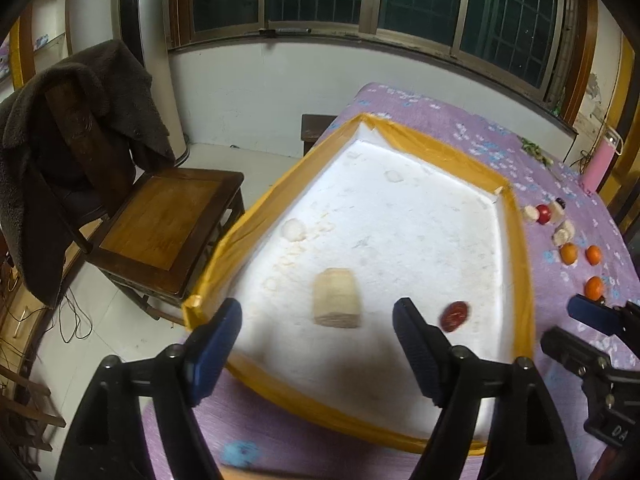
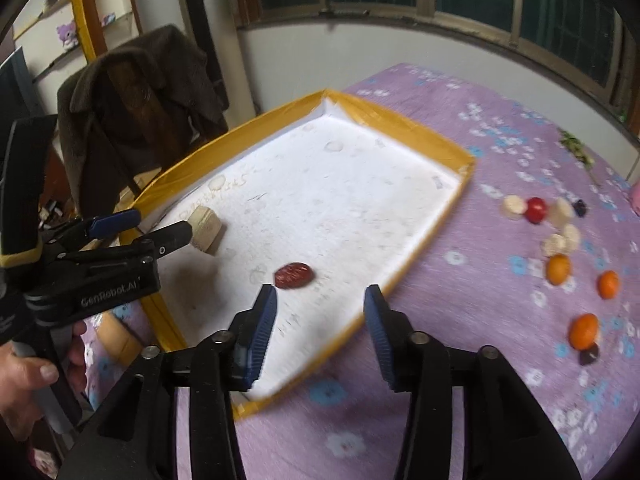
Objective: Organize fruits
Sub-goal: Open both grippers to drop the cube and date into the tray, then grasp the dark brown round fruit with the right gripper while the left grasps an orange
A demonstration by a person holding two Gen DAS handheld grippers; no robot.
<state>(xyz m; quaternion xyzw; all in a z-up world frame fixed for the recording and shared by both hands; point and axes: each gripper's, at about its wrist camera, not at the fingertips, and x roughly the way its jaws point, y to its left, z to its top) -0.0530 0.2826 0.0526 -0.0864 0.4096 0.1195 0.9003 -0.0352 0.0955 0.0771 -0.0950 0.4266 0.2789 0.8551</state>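
Note:
A white foam tray [image 1: 400, 216] [image 2: 340, 184] with a yellow taped rim lies on a purple flowered cloth. Inside it lie a pale banana chunk [image 1: 335, 298] [image 2: 205, 230] and a dark red date [image 1: 455, 316] [image 2: 293, 275]. My left gripper [image 1: 318, 320] [image 2: 154, 224] is open and empty, just short of the banana chunk. My right gripper [image 2: 320, 304] [image 1: 568, 324] is open and empty over the tray's near right rim, close to the date. To the right of the tray, on the cloth, lie banana slices [image 2: 560, 240], a red fruit [image 2: 536, 209] and three oranges [image 2: 584, 330] [image 1: 594, 287].
A wooden chair [image 1: 160, 232] with a dark coat [image 1: 60, 128] stands left of the table. A small dark fruit [image 2: 589, 355] lies by the nearest orange. A pink bottle [image 1: 600, 160] and green sprigs [image 1: 536, 150] lie at the far right. Windows run along the back wall.

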